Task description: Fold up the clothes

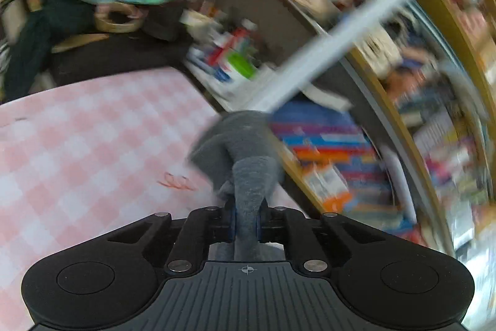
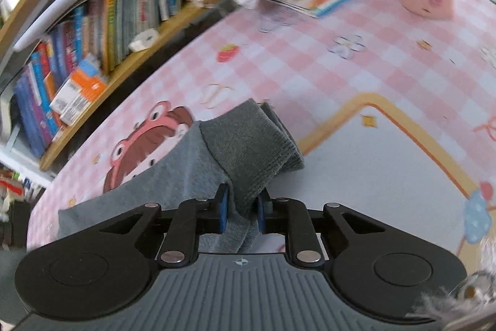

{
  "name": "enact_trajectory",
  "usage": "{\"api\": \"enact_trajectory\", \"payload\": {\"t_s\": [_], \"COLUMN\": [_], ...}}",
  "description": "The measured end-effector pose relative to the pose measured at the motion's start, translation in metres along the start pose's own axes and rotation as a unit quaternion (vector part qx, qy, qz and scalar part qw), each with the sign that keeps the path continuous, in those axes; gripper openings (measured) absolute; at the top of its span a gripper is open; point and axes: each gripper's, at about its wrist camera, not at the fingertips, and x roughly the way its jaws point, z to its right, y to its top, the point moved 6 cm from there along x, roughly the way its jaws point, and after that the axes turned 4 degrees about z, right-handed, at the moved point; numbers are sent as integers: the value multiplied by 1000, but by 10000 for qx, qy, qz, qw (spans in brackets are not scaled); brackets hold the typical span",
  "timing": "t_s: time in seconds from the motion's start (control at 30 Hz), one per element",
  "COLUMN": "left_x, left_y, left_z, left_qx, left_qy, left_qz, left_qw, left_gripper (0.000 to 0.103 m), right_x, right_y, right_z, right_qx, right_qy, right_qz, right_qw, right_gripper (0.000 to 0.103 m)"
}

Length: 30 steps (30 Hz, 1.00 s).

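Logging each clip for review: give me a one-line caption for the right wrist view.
Right gripper clamped on a bunched grey garment over a pink checked cloth, bookshelf behind.

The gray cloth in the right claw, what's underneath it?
Under the gray cloth lies a pink checked mat, with a cartoon frog face partly covered by the cloth. Whatever else sits beneath the fabric is hidden.

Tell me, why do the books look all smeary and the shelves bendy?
Left wrist view: heavy motion blur smears the shelves and books, while the tongs and pinched grey cloth stay sharper. Right wrist view: clearer; cloth and checked mat are crisp, only the far books are soft. In both, the fisheye lens bends straight shelves into curves.
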Motion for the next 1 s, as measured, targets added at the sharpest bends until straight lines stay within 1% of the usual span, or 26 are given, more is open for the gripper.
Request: {"api": "enact_trajectory", "payload": {"t_s": [0.07, 0.13, 0.17, 0.3, 0.37, 0.4, 0.43, 0.5, 0.53, 0.57, 0.63, 0.7, 0.77, 0.8, 0.83, 0.87, 0.93, 0.97, 1.0], "left_x": [9, 19, 19, 19, 21, 22, 23, 21, 22, 24, 26, 28, 30, 31, 32, 32, 32, 32, 32], "left_y": [-5, -16, -21, -30, -28, -27, -26, -25, -25, -24, -24, -25, -25, -24, -24, -24, -23, -23, -23], "left_z": [-36, -68, -75, -85, -86, -85, -85, -84, -84, -84, -84, -84, -84, -84, -84, -84, -84, -85, -85], "left_qx": [-283, -507, -522, -666, -634, -597, -562, -512, -489, -467, -448, -467, -465, -459, -449, -435, -414, -424, -435], "left_qy": [534, 1038, 1144, 1137, 1146, 1146, 1148, 1146, 1144, 1145, 1139, 1120, 1120, 1126, 1128, 1124, 1122, 1116, 1087], "left_qz": [-192, -478, -504, -472, -515, -546, -575, -622, -642, -656, -678, -709, -759, -782, -805, -829, -876, -895, -907], "left_qw": [9980, 9922, 9908, 9901, 9900, 9901, 9901, 9901, 9902, 9902, 9902, 9901, 9897, 9895, 9893, 9892, 9890, 9888, 9890], "left_gripper": [9, 9, 9, 11, 13, 13, 14, 14, 14, 14, 14, 14, 15, 16, 16, 16, 21, 21, 23], "right_x": [3, 6, 8, 8, 7, 3, -6, -31, -42, -47, -48, -27, 0, 8, 9, 10, 10, 8, 7], "right_y": [-5, -9, -10, -12, -12, -10, -7, 1, 4, 6, 7, 0, -11, -14, -15, -16, -17, -17, -18], "right_z": [-2, 1, 2, -1, -4, -8, -15, -33, -38, -38, -33, -19, -6, -2, -3, -3, -6, -7, -8], "right_qx": [-103, -92, -74, -215, -324, -380, -446, -670, -652, -563, -461, -523, -598, -644, -699, -754, -820, -837, -838], "right_qy": [-38, -75, -91, -175, -216, -171, -61, 345, 488, 513, 342, 42, -330, -470, -533, -596, -697, -758, -864], "right_qz": [-47, -127, -148, -103, -74, -2, 137, 551, 652, 668, 610, 420, 99, 8, 34, 60, 124, 157, 188], "right_qw": [9999, 9998, 9998, 9996, 9992, 9991, 9989, 9956, 9945, 9949, 9965, 9977, 9976, 9968, 9961, 9954, 9941, 9935, 9926], "right_gripper": [16, 16, 16, 17, 16, 16, 16, 15, 15, 15, 15, 15, 16, 23, 24, 28, 32, 37, 46]}}
